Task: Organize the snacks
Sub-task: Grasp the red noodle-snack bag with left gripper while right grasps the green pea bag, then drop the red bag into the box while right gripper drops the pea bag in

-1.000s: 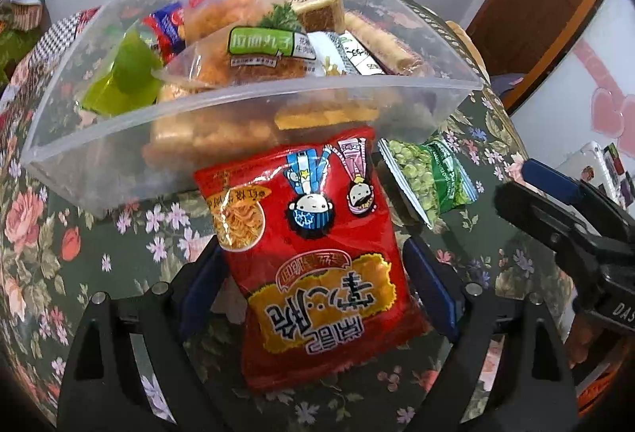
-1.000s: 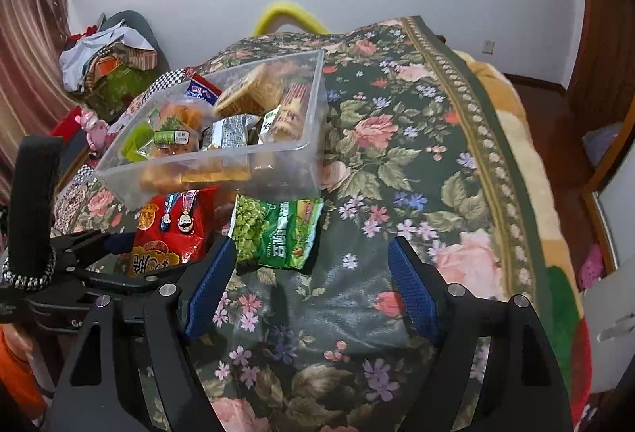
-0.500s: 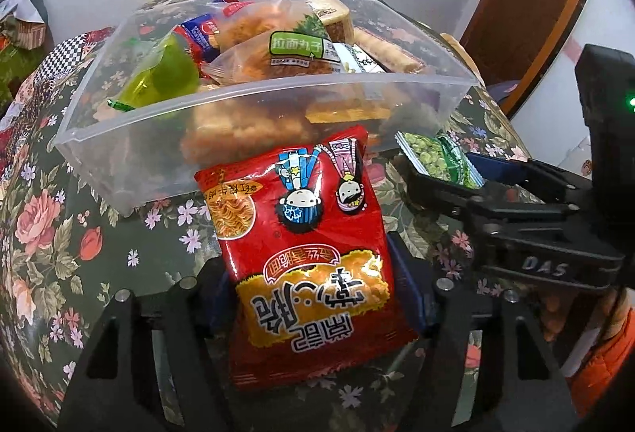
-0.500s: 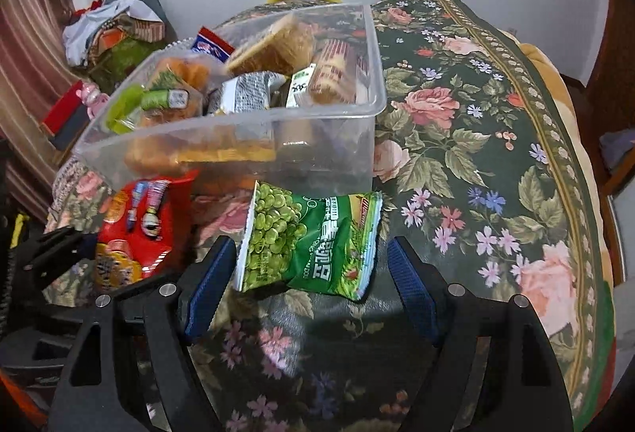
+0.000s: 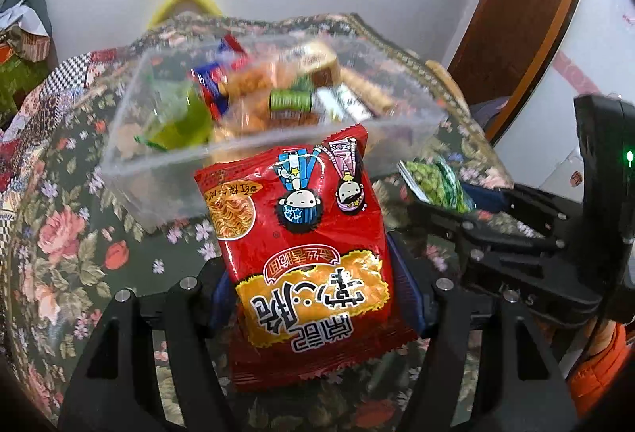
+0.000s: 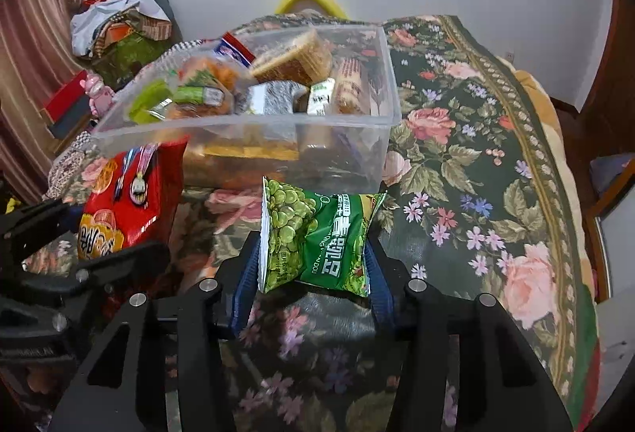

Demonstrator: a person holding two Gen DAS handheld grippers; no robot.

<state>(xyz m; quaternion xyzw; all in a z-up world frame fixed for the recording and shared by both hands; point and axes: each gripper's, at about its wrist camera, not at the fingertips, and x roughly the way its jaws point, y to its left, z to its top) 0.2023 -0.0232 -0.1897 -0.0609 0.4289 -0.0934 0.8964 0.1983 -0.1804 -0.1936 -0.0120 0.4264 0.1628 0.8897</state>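
Two snack packets, one clear plastic bin (image 6: 349, 122): the left hand-held gripper (image 5: 313, 297) pinches a red instant-noodle snack bag (image 5: 305, 245) by its lower half, the blue pads pressed against both side edges. The bag's long axis runs up the frame, its top edge overlapping the bin's near wall in the left wrist view. The bin fills the upper centre of that frame, directly ahead of the bag and already crowded with wrapped cakes, biscuits and a green packet.

In the right wrist view, the right hand-held gripper (image 6: 313, 273) is closing on a green pea snack bag (image 6: 317, 237). The pack sits between the blue pads and is crumpled inward at its waist, with its long axis across the frame. It appears just short of the bin's near wall, at centre frame, over the floral bedspread (image 6: 476, 174).

Both packets lie on the near side of the bin. Judging from the frames, each must go up and forward over the rim. The red bag looks nearer the rim; the green one sits lower against the wall.
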